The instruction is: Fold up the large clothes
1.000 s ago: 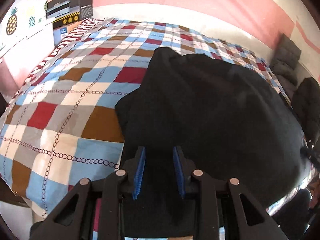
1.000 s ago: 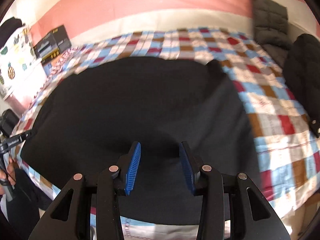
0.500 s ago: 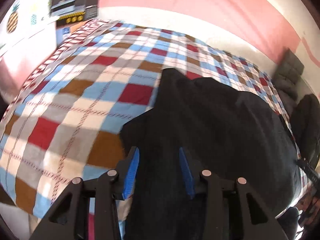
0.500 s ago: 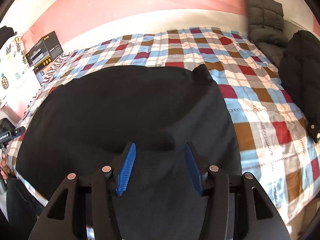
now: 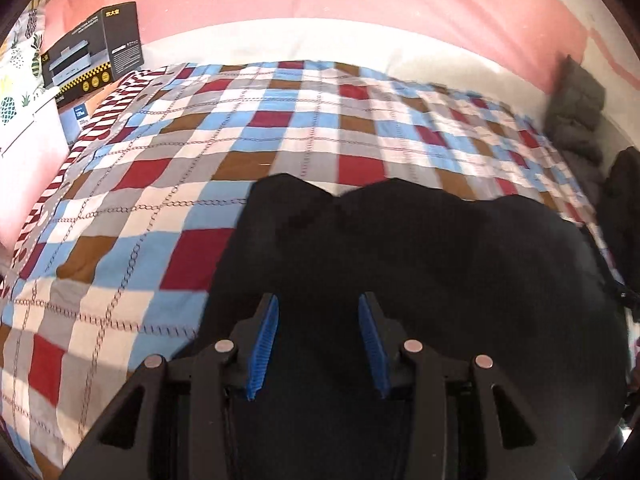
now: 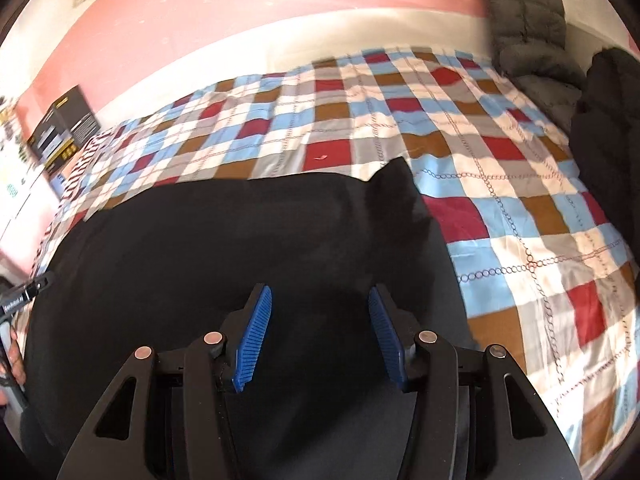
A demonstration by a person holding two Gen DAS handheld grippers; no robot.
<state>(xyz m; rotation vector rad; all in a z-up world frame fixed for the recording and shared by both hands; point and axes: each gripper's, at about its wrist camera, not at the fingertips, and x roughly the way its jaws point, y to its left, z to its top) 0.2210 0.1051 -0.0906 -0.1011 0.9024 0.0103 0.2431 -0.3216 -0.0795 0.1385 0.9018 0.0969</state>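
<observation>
The big black cloth [image 5: 420, 280] lies spread on the checked bed [image 5: 160, 200], maybe folded once. Left gripper [image 5: 318, 340] and right gripper [image 6: 320, 332] jaws gape wide, holding nothing; more folds look needed

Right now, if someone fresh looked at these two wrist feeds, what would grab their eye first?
The big black garment spread over the near part of the bed, filling the lower half of both views. Next, the bright checked bedspread in red, blue and brown beneath it, running back to the pink wall. Then the blue-padded left gripper and right gripper, both open above the dark cloth and holding nothing.
</observation>
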